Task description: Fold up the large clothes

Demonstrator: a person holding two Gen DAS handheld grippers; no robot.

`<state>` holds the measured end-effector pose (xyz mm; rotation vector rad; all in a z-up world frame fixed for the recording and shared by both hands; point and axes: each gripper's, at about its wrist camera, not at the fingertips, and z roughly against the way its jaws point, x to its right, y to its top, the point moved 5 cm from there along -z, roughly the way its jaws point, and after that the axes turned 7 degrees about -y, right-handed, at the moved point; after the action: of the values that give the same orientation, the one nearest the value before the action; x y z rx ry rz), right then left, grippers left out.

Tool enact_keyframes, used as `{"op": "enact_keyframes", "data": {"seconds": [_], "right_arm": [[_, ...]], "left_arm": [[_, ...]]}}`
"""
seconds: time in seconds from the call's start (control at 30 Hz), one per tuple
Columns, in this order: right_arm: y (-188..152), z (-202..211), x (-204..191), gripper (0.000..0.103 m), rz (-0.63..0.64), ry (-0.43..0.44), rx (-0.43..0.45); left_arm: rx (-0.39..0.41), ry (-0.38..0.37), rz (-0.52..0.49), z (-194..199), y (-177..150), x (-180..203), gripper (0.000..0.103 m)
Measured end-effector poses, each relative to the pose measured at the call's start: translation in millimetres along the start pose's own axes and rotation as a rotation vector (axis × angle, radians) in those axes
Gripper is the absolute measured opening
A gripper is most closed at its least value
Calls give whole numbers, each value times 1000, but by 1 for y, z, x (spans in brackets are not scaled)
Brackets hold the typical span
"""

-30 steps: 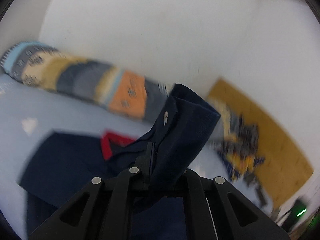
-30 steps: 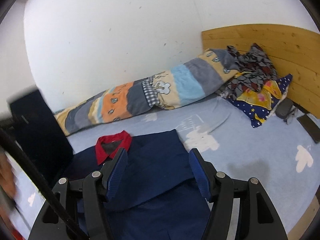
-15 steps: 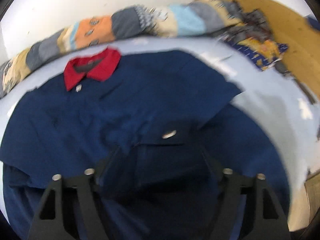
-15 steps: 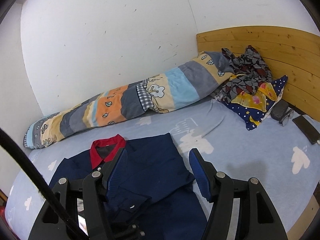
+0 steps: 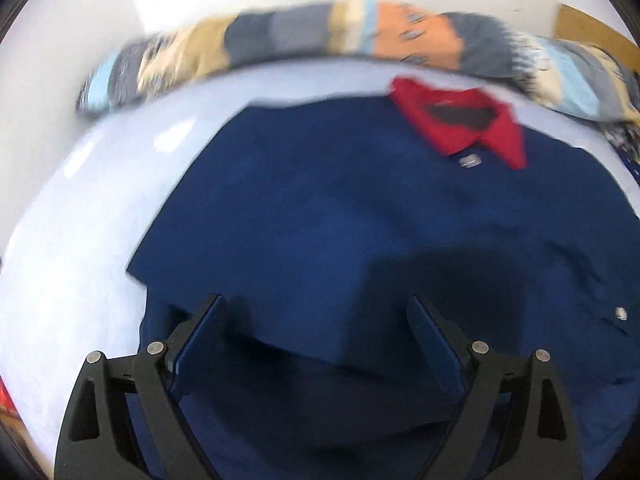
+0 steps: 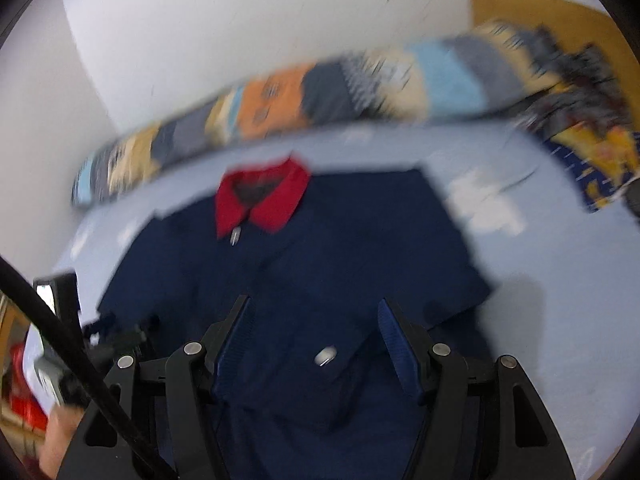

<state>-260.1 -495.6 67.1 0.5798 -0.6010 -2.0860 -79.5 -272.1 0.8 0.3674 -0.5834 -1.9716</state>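
A big dark blue shirt (image 5: 360,216) lies spread out on a light blue bed (image 5: 72,240). It fills the middle and bottom of both pictures. Its red collar (image 5: 460,120) sits at the upper right of the left picture and at the upper middle of the right one. A side part of the shirt is folded in over the front.

The left gripper (image 5: 316,312) is at the bottom of its picture, with its two fingers spread wide and nothing in them. The right gripper (image 6: 314,312) is the same: fingers wide apart, holding nothing, above the shirt's lower part near a small silver button (image 6: 326,356).

A long striped pillow (image 6: 320,92) lies along the white wall (image 6: 240,20) at the top. Both pictures are blurry.
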Motion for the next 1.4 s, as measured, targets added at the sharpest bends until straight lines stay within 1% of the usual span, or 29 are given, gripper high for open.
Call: {"op": "enact_keyframes", "data": {"seconds": [0.03,0.07,0.1,0.13,0.2,0.23,0.27,0.3,0.33,0.43,0.47,0.5,0.53,0.63,0.73,0.8,0.83,0.9,0.93,0.97,1.0,1.03,1.1,1.17,1.23,1.27,1.3,1.37,1.4], "right_arm": [[-6,-11,-8,62,24,16,-40],[-13,-23,-17,58,60,8,-75],[-19,-32,-21,58,83,0,-101],[-29,-46,-26,58,110,-8,-154],[-47,-69,-20,58,120,-71,-259],[-59,-82,-13,58,113,-112,-326],[-61,-83,-7,58,94,-118,-335],[-60,-80,-4,58,82,-127,-338],[-59,-76,-3,58,72,-133,-336],[-47,-56,-2,58,23,-65,-262],[-41,-51,-2,58,29,-76,-226],[-38,-49,-1,58,35,-91,-202],[-36,-48,0,58,42,-99,-188],[-33,-48,4,58,46,-109,-182],[-31,-41,8,58,-2,-77,-185],[-29,-36,3,59,-10,-79,-173],[-28,-34,4,59,-2,-84,-171],[-23,-40,2,60,3,-97,-176],[-24,-42,5,60,3,-107,-184],[-24,-45,8,60,2,-114,-197],[-24,-48,13,60,-5,-118,-213],[-23,-48,20,60,-23,-108,-219],[-17,-42,37,60,-70,-95,-205],[-4,-33,65,61,-131,-106,-170],[3,-25,95,64,-196,-130,-143],[5,-22,111,64,-232,-142,-139],[5,-20,124,64,-263,-148,-137],[4,-17,152,65,-318,-167,-136],[1,-18,161,66,-328,-177,-147]], "left_arm": [[-27,14,8,-7,-3,-10,91],[-34,26,7,-9,-5,-16,91],[-33,24,2,-8,-7,-19,91],[-39,19,-9,-8,-8,-20,91],[-53,17,-6,-5,-9,-23,92],[-62,16,-3,-4,-10,-24,92],[-63,25,-5,-2,-8,-24,92],[-45,42,-13,4,-5,-24,92],[-1,44,-27,14,-1,-20,92],[101,49,-35,34,14,-12,92],[110,44,-31,33,17,-11,92],[108,38,-28,29,19,-9,92],[85,39,-23,20,21,-8,92],[51,49,-12,-2,28,-4,92],[61,33,-21,-10,46,8,92],[78,27,-29,-17,60,17,92],[65,35,-32,-26,67,20,92],[7,49,-23,-49,73,20,92],[-41,54,-12,-66,72,17,95],[-54,39,11,-75,72,14,96],[-46,24,43,-77,72,8,102],[-52,10,51,-76,71,5,102],[-65,-24,48,-69,69,2,102],[-50,-57,67,-54,64,-8,102],[-15,-106,117,-34,56,-24,102],[-24,-113,133,-26,51,-33,102],[-24,-106,142,-15,45,-45,102],[7,-68,155,2,34,-63,102],[-4,-47,162,7,23,-74,102]]}}
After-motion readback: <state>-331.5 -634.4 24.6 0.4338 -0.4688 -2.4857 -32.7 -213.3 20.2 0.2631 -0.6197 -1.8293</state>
